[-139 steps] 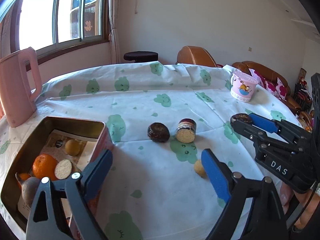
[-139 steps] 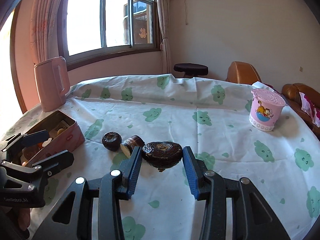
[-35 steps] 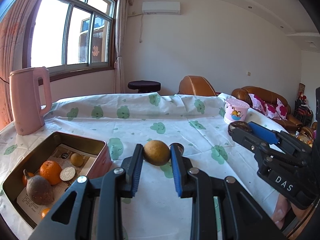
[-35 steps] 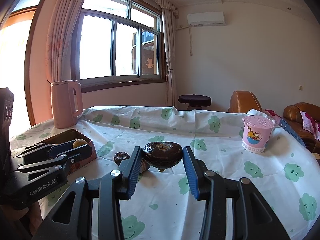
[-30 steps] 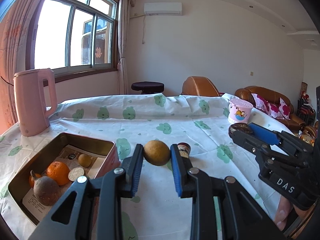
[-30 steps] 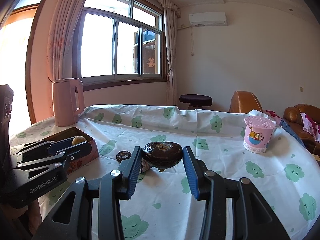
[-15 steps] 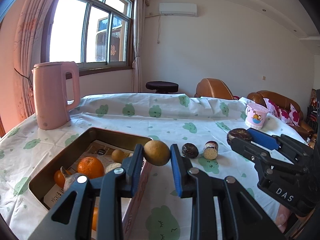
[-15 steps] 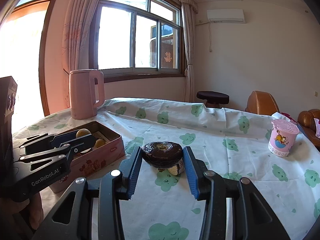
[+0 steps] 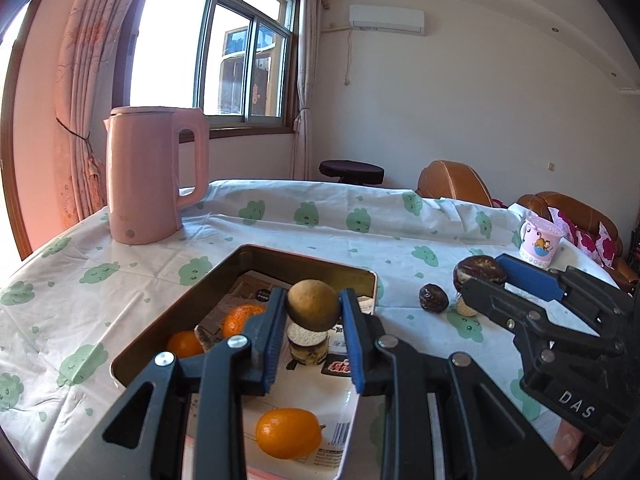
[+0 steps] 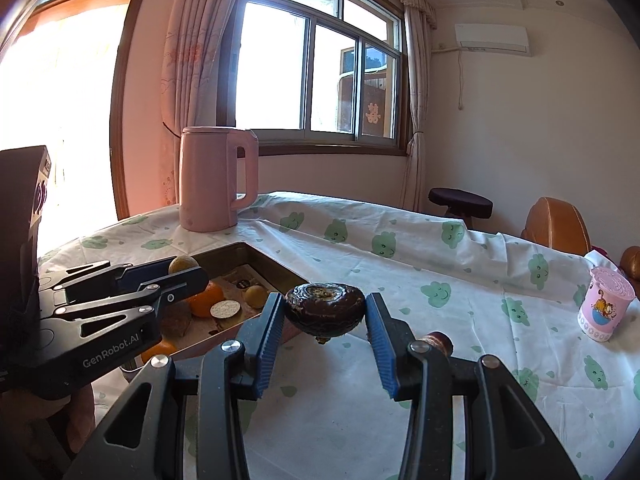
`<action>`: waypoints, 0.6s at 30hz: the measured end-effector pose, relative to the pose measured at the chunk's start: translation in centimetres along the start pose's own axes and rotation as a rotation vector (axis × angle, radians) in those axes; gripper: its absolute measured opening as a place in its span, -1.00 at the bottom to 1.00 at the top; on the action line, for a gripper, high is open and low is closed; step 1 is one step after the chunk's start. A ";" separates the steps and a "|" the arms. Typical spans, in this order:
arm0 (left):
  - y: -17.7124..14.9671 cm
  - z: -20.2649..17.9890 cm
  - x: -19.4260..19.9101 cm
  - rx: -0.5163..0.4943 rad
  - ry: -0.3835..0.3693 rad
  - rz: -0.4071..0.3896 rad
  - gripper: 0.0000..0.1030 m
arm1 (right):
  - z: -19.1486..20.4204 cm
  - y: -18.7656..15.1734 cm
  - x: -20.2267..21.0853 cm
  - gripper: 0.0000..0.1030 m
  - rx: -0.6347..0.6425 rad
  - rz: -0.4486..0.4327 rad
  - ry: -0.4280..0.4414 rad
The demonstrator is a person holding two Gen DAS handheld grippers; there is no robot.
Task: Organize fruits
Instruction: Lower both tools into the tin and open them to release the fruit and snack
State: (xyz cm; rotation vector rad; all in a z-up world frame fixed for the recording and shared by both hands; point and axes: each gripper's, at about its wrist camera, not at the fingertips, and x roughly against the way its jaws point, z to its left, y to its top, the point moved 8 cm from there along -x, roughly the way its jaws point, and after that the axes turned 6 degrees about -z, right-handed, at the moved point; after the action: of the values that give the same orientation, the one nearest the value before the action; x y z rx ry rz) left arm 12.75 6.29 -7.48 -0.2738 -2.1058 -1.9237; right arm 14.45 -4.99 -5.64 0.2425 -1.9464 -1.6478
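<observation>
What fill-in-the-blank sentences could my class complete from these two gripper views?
1. The left gripper holds a tan round fruit above the open ____.
2. The right gripper is shut on a dark ____ fruit.
3. The tall kettle near the window is ____ in colour.
4. The cartoon cup stands on the ____.

Missing words: tin; brown; pink; tablecloth

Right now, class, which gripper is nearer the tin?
Left. The left gripper hangs over the tin, shut on a tan fruit. The right gripper holds a dark fruit beside the tin, over the tablecloth.
</observation>
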 end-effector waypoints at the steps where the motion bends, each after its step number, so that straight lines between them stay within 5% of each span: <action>1: 0.0 0.4 0.1 0.000 0.009 -0.001 -0.44 | 0.3 0.0 -0.2 -0.14 0.004 0.001 0.005; 18: -1.1 6.5 0.6 0.038 0.128 0.052 -0.44 | 4.7 -0.1 -2.6 -0.14 0.033 0.027 0.092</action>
State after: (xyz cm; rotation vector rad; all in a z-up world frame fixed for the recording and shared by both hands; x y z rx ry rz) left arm 11.37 12.63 -8.86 -0.1899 -2.0301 -1.8197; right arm 14.05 0.22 -6.83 0.2978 -1.9010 -1.5610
